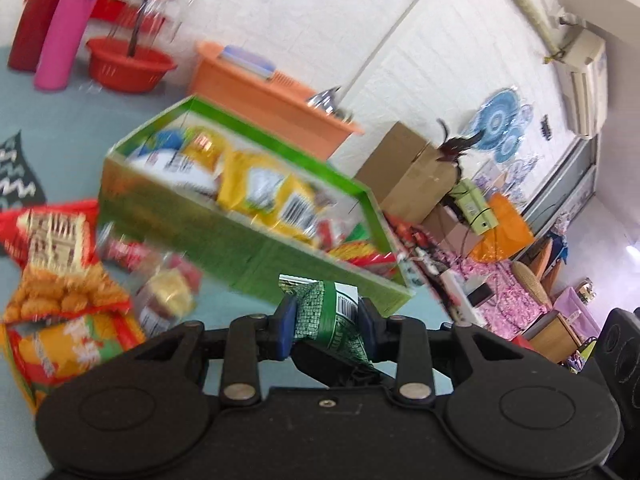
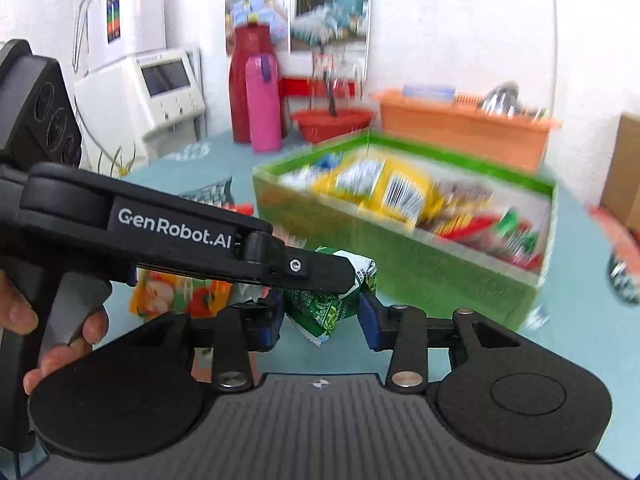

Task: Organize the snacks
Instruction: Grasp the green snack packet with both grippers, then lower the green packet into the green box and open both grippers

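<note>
A green snack packet point(image 1: 325, 305) hangs above the blue-grey table just in front of a green box point(image 1: 256, 248) full of yellow and red snack bags. In the left wrist view my left gripper point(image 1: 326, 320) is shut on the green packet, its blue pads pressing both sides. In the right wrist view my right gripper point(image 2: 320, 316) is shut on the same packet point(image 2: 320, 306) from below. The left gripper point(image 2: 344, 276) crosses in from the left and covers the packet's top. The green box point(image 2: 400, 264) stands just behind.
Loose snacks lie left of the box: a red packet point(image 1: 52, 236), an orange one point(image 1: 68, 344) and a clear pack point(image 1: 168, 292). Behind stand an orange crate point(image 1: 260, 92), a red basin point(image 1: 128, 64), a pink flask point(image 1: 64, 32) and a cardboard box point(image 1: 404, 168). A hand point(image 2: 60, 332) holds the left gripper's handle.
</note>
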A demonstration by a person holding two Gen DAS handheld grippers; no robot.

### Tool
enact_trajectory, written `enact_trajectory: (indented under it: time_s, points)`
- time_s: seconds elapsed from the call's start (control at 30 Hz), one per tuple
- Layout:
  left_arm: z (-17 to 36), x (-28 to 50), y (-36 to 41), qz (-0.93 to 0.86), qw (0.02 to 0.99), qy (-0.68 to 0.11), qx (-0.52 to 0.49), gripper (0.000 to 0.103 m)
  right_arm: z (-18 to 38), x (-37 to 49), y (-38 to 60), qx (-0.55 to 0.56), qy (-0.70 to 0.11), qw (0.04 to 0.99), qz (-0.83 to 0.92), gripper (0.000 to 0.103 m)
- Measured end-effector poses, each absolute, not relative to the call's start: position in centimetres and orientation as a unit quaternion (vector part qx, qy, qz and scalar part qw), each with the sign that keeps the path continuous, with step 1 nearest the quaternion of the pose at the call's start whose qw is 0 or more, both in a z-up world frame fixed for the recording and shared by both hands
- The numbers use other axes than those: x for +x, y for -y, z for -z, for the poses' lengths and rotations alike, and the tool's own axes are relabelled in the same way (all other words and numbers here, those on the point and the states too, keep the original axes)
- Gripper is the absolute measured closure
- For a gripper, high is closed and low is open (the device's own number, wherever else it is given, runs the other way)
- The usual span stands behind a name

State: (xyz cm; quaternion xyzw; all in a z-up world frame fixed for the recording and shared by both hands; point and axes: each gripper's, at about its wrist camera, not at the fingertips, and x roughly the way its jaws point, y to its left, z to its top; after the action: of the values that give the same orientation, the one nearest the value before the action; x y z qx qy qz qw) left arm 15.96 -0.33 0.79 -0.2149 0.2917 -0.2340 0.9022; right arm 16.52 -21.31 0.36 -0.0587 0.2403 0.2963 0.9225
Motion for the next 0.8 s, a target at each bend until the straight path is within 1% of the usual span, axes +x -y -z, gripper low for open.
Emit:
enact_trajectory:
  time_s: [0.2, 0.47, 0.5, 0.53, 0.57, 0.6, 0.63, 0.67, 0.73, 0.8]
  points:
    - [-3.8, 18.0, 1.6, 0.258, 0.909, -0.257, -0.205, 0.031, -3.0, 17.1, 22.3, -0.058, -0.180, 0.942, -0.276, 0.034]
    - [-3.2, 23.5, 3.4, 0.285, 0.902, -0.247, -0.210, 0.030, -3.1, 21.3, 23.3, -0.071, -0.149, 0.958, -0.233, 0.034]
    - [-2.9, 24.0, 3.7, 0.280, 0.904, -0.247, -0.208, 0.021, -2.9, 21.9, 23.4, -0.075, -0.148, 0.960, -0.227, 0.034]
    - [-2.6, 24.4, 3.9, 0.272, 0.907, -0.247, -0.206, 0.007, -2.6, 22.4, 23.6, -0.079, -0.149, 0.960, -0.223, 0.033]
    - [-2.4, 24.5, 3.9, 0.262, 0.909, -0.251, -0.204, 0.000, -2.2, 22.9, 23.7, -0.087, -0.156, 0.960, -0.217, 0.031]
    - [-2.3, 24.2, 3.6, 0.246, 0.913, -0.252, -0.207, 0.000, -1.8, 23.4, 23.5, -0.095, -0.167, 0.959, -0.210, 0.027]
    - [-2.1, 23.6, 3.2, 0.232, 0.917, -0.244, -0.213, 0.000, -1.4, 23.6, 23.5, -0.104, -0.176, 0.957, -0.204, 0.006]
    - [-2.1, 22.8, 2.6, 0.221, 0.922, -0.232, -0.217, 0.000, -1.1, 23.5, 23.6, -0.111, -0.179, 0.957, -0.199, 0.000]
    - [-2.2, 21.6, 1.6, 0.212, 0.924, -0.226, -0.224, 0.000, -0.9, 22.6, 23.9, -0.109, -0.160, 0.962, -0.193, 0.000]
    - [-2.3, 20.4, 0.7, 0.198, 0.922, -0.235, -0.237, 0.000, -1.1, 21.7, 24.0, -0.107, -0.154, 0.964, -0.191, 0.000]
